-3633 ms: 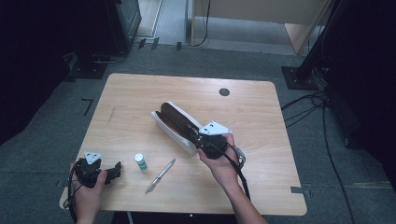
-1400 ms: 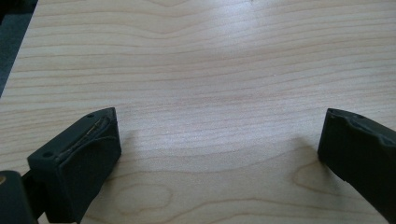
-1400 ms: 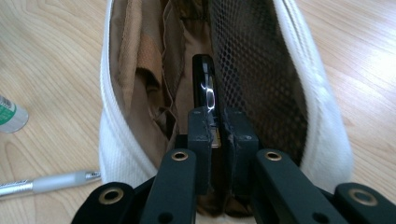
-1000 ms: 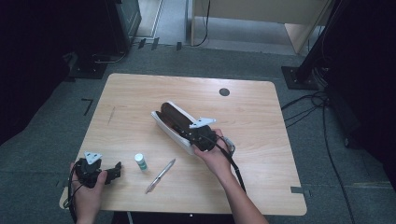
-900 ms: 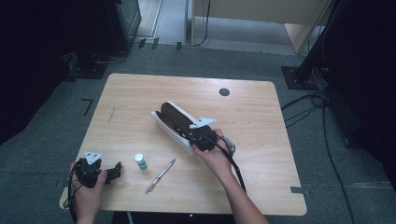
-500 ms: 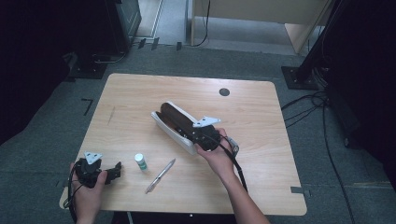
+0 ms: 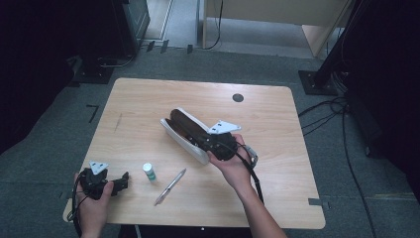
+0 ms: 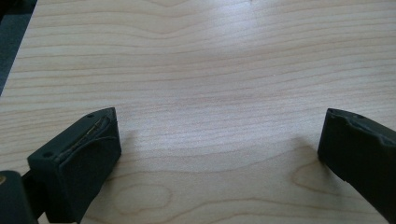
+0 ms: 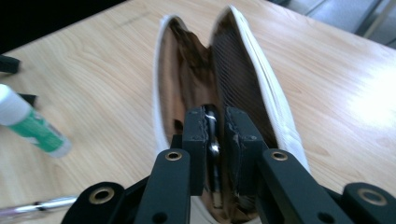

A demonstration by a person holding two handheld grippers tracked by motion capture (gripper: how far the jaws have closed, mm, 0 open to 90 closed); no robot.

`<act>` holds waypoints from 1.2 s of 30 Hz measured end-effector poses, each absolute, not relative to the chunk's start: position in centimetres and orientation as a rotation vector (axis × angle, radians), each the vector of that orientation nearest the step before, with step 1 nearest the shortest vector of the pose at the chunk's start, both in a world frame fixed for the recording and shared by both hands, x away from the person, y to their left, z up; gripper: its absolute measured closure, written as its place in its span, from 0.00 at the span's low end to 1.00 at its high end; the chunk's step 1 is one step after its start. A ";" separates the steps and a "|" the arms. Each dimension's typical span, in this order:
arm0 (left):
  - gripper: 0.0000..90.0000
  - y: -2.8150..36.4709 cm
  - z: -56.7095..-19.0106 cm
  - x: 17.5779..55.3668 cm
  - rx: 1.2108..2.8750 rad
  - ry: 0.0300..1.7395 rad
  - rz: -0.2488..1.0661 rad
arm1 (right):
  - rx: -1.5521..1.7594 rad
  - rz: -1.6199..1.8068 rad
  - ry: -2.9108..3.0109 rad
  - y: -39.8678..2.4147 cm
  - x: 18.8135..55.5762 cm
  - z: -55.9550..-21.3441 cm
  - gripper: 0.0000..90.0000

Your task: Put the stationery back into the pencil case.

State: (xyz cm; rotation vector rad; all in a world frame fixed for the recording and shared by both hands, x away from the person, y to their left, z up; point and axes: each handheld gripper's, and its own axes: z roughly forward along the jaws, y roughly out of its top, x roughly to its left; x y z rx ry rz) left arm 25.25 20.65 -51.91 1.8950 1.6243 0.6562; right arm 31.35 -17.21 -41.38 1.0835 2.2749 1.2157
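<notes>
A white pencil case (image 7: 181,130) with a brown lining lies open in the middle of the table; its two halves gape in the right gripper view (image 9: 243,60). My right gripper (image 7: 204,144) points into the case's near end. Its jaws (image 9: 215,126) are shut on a thin, dark, shiny object (image 9: 212,140) whose lower part sits inside the case; I cannot tell what it is. My left gripper (image 7: 124,181) rests at the front left corner of the table. It is open (image 8: 219,140), with bare wood between the jaws.
A small glue stick (image 7: 149,171) with a green label lies between the two hands, seen also in the right gripper view (image 9: 32,126). A silver pen (image 7: 170,186) lies near the front edge. A dark round hole (image 7: 237,97) marks the far side of the table (image 7: 277,124).
My right gripper has risen a little and shifted slightly right along the case, still shut on the dark object. The left hand has kept still.
</notes>
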 end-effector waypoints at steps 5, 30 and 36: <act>0.00 20.7 -51.9 25.3 1.894 1.624 0.656 | 1.045 1.262 2.286 -16.4 30.3 -40.6 0.87; 0.00 20.7 -51.9 25.3 1.895 1.625 0.655 | 0.897 1.373 2.433 -11.1 27.6 -42.2 0.83; 0.00 20.7 -51.9 25.3 1.898 1.621 0.653 | 0.875 1.407 2.464 -9.6 27.3 -42.6 0.81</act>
